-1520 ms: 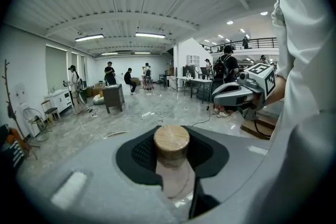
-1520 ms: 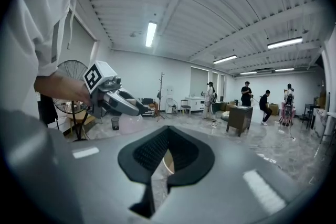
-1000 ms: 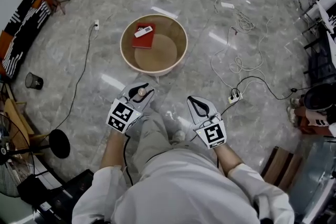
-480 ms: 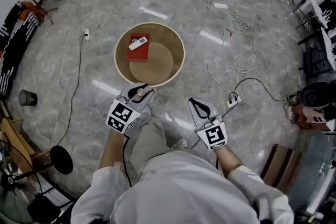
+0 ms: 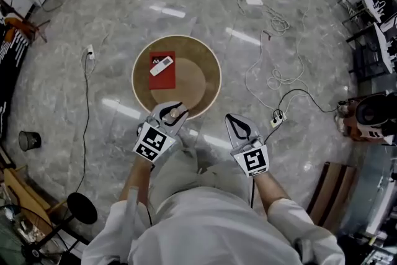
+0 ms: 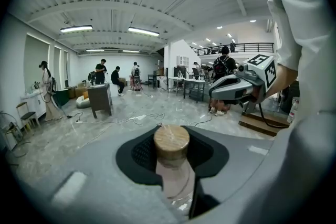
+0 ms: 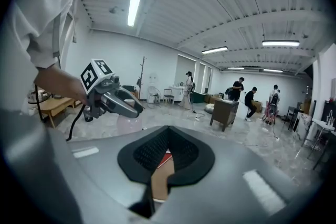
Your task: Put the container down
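Observation:
My left gripper (image 5: 173, 113) is shut on the container (image 5: 176, 113), a small clear jar with a round cork lid. In the left gripper view the container (image 6: 171, 140) stands upright between the black pads (image 6: 140, 152). It hangs over the near rim of a round wooden tub-like table (image 5: 214, 71). Inside that table lie a red book (image 5: 162, 74) and a white remote (image 5: 160, 65). My right gripper (image 5: 239, 128) is shut and holds nothing, to the right of the table over the floor. Through its slit, the right gripper view shows the book (image 7: 164, 158).
Cables (image 5: 279, 80) and a power strip (image 5: 277, 116) trail over the marble floor at right. A black bin (image 5: 26, 140) stands at left and wooden boards (image 5: 325, 189) lie at lower right. People stand by desks far off in both gripper views.
The person has stepped toward the round table, so it now lies closer. My left gripper with the container has come over its near rim. Both grippers keep their state.

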Demonstrator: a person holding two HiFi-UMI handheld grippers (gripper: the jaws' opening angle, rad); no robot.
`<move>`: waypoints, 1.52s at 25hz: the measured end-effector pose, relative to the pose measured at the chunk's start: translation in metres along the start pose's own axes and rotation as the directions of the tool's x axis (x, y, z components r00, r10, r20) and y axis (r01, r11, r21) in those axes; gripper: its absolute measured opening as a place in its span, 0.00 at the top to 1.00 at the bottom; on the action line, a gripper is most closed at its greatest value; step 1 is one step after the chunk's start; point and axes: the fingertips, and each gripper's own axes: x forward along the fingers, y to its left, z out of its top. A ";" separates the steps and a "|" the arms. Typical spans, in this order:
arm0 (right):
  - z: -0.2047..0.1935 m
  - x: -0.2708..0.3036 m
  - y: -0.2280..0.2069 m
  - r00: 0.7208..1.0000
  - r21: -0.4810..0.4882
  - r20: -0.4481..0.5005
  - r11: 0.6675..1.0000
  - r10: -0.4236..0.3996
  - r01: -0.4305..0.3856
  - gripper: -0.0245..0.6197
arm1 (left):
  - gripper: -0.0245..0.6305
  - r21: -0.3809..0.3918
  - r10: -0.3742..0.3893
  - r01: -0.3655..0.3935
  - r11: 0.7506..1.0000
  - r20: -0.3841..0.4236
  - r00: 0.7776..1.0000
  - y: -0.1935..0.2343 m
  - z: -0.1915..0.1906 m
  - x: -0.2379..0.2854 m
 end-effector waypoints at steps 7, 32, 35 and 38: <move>-0.016 0.072 -0.010 1.000 -0.027 -0.010 1.000 -0.004 0.004 0.95 | 0.79 0.028 0.021 -0.021 0.999 -0.005 1.000 0.052 -0.033 0.049; -0.275 0.244 -0.075 0.990 0.018 -0.103 0.995 0.098 -0.097 0.95 | 0.79 -0.090 0.120 -0.124 0.988 -0.046 0.992 0.124 -0.261 0.279; -0.300 0.258 -0.082 0.988 0.010 -0.110 0.994 0.107 -0.106 0.95 | 0.79 -0.082 0.114 -0.117 0.990 -0.049 0.992 0.130 -0.280 0.303; -0.321 0.272 -0.088 0.988 0.010 -0.111 0.994 0.109 -0.108 0.95 | 0.79 -0.082 0.108 -0.112 0.990 -0.052 0.993 0.133 -0.300 0.323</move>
